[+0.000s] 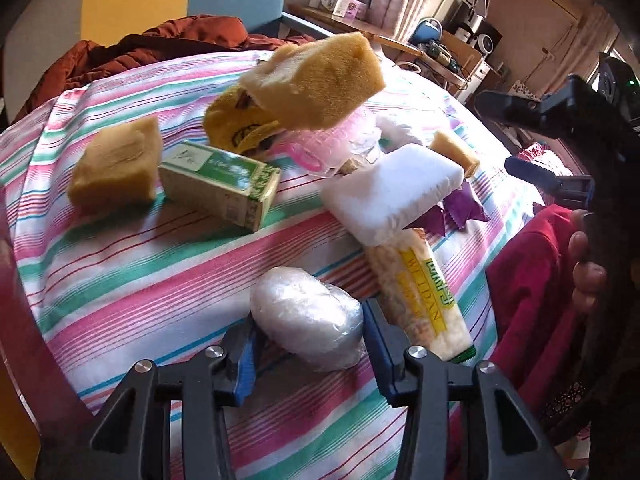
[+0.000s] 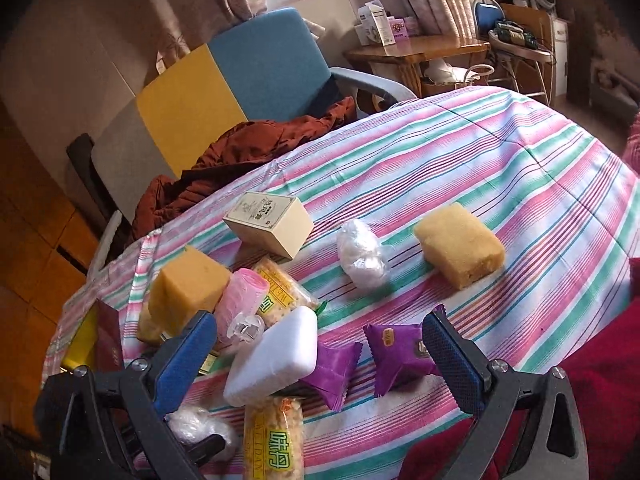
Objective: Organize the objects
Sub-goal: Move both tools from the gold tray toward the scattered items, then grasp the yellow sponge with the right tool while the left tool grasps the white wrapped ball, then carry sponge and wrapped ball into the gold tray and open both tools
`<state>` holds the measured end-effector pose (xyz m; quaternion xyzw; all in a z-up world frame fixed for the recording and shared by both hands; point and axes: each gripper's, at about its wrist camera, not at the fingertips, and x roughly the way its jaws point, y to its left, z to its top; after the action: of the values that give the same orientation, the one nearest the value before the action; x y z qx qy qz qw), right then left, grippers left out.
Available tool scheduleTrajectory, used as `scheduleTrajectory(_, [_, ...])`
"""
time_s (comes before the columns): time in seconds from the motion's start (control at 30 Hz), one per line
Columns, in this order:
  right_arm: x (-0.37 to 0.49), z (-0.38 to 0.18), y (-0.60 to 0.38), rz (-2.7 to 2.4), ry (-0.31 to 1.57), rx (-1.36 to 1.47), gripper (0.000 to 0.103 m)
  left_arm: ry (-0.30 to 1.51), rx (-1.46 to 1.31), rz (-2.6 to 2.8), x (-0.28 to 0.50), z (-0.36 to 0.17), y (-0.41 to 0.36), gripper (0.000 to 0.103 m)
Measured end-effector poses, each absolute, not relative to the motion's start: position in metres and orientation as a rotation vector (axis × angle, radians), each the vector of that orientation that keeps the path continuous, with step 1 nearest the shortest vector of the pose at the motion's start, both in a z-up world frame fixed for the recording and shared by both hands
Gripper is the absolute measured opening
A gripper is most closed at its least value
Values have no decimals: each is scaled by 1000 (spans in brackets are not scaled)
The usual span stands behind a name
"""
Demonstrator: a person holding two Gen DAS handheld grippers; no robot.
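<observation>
Jaws of the left gripper (image 1: 310, 344) pinch a plastic-wrapped white bundle (image 1: 308, 318); the right gripper's (image 2: 320, 354) jaws stand wide above 2 purple packets (image 2: 402, 354).

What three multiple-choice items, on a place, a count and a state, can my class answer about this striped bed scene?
1. What does the left gripper straddle? A green box; B wrapped white bundle; C yellow sponge.
2. How many purple packets lie on the cloth? A one; B two; C four.
3. The right gripper is: A shut on a packet; B shut on a sponge; C open.
Answers: B, the bundle sits between the blue pads; B, two lie side by side; C, its fingers stand wide apart, gripping nothing.
</observation>
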<state>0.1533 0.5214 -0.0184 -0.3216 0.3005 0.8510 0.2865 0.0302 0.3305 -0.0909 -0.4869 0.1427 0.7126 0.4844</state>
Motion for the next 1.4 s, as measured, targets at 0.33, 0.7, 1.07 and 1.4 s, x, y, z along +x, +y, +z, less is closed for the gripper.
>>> scheduleTrajectory(0.33, [142, -15, 506, 2263, 647, -932, 103, 382, -1103, 1811, 37, -63, 286, 44])
scheduleTrajectory(0.7, [29, 43, 443, 2483, 165, -1169, 102, 272, -1041, 1879, 34, -30, 239, 44])
scheduleTrajectory(1.07, [23, 14, 451, 2437, 174, -1301, 51, 121, -1043, 1973, 17, -13, 186, 44])
scheduleTrajectory(1.4, [46, 68, 445, 2586, 404, -1109, 51, 21, -1025, 2071, 3, 0, 143, 44])
